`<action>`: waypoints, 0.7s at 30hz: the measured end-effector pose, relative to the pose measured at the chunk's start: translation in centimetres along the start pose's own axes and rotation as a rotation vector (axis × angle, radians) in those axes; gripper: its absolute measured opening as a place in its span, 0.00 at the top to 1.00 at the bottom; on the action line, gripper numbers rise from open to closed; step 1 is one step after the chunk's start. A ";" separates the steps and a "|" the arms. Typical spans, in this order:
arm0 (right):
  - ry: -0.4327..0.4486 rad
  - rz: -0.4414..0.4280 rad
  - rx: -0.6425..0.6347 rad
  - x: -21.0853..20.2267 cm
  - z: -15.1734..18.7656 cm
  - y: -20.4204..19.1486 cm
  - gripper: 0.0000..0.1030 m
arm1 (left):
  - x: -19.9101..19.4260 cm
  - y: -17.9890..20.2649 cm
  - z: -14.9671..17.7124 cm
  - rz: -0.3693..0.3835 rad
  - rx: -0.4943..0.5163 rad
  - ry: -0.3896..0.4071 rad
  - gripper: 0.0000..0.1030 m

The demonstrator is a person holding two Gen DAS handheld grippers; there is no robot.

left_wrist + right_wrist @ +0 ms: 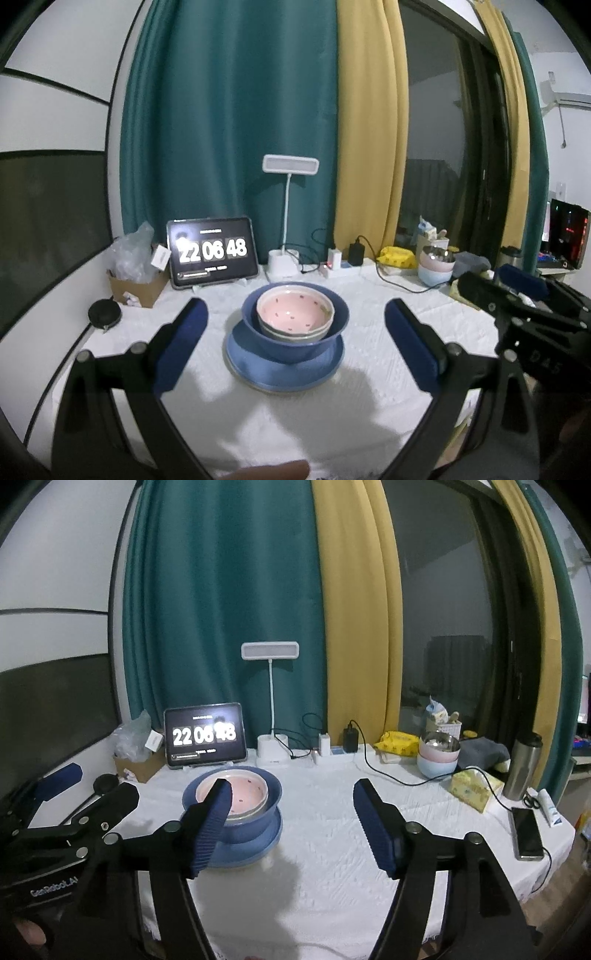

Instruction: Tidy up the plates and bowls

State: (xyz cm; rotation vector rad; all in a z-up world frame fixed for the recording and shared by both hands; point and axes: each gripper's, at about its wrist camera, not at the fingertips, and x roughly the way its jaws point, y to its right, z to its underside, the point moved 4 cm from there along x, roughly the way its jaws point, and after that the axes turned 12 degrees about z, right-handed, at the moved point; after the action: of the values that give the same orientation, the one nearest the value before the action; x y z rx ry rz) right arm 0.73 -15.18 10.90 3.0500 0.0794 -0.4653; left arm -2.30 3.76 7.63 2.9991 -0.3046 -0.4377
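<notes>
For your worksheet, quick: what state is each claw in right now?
Left claw: open, holding nothing.
Right claw: open, holding nothing.

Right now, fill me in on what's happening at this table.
A person is tidying dishes with a handheld gripper in each hand. The stack already stands in the middle of the white tablecloth: a pink bowl nested in a blue bowl, which sits on a blue plate. The left gripper and right gripper are both open and hold nothing. A second stack of bowls waits at the back right, beside a yellow pack.
</notes>
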 end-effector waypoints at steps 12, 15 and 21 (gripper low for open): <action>0.022 0.020 0.025 -1.9 -1.1 1.2 0.28 | -0.8 0.5 -0.9 -0.018 0.004 0.000 0.05; 0.022 0.022 0.024 -1.9 -1.1 1.2 0.28 | -0.9 0.5 -0.9 -0.020 0.002 -0.001 0.05; 0.009 0.018 0.022 -1.7 -0.9 1.2 0.28 | -0.9 0.4 -1.0 -0.020 -0.003 0.000 0.05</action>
State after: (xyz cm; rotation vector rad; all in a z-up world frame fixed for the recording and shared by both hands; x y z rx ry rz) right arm -0.54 -16.41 12.34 3.0719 0.0468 -0.4548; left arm -2.89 3.67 8.85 3.0018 -0.2738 -0.4392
